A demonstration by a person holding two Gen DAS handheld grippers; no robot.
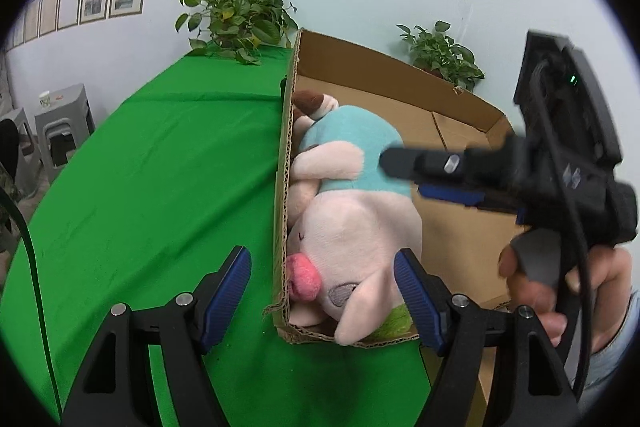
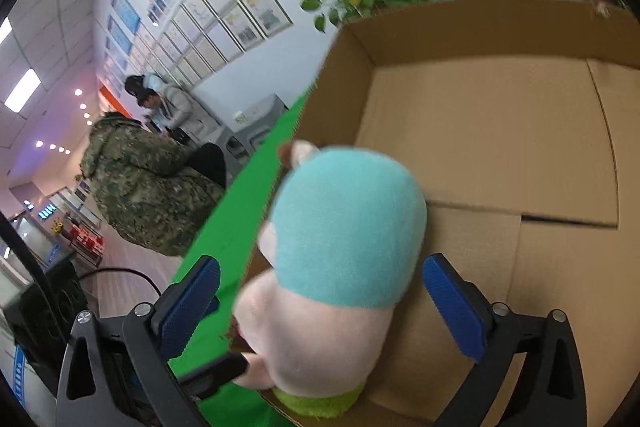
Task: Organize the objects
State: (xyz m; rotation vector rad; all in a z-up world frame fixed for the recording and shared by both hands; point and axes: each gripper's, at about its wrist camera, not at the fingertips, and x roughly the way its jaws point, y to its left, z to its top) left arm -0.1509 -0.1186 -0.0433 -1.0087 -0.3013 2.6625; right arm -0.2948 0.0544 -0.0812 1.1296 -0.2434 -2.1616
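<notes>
A pink plush pig (image 1: pixel 344 227) in a light blue shirt lies inside an open cardboard box (image 1: pixel 460 99), against its left wall, on a green table cloth (image 1: pixel 160 167). My left gripper (image 1: pixel 322 291) is open, its jaws standing either side of the box's near corner and the pig's head. My right gripper (image 2: pixel 332 303) is open, with the pig's body (image 2: pixel 344 227) between its blue pads (image 2: pixel 456 307), not clamped. In the left wrist view the right gripper (image 1: pixel 400 163) reaches in from the right over the pig. A green plush bit (image 2: pixel 320 403) lies under the pig.
Two potted plants (image 1: pixel 236 15) (image 1: pixel 440 51) stand at the far table edge behind the box. Grey stools (image 1: pixel 64 123) stand left of the table. Two people (image 2: pixel 152 179) are beyond the table's left side. The right part of the box floor (image 2: pixel 500 147) is bare cardboard.
</notes>
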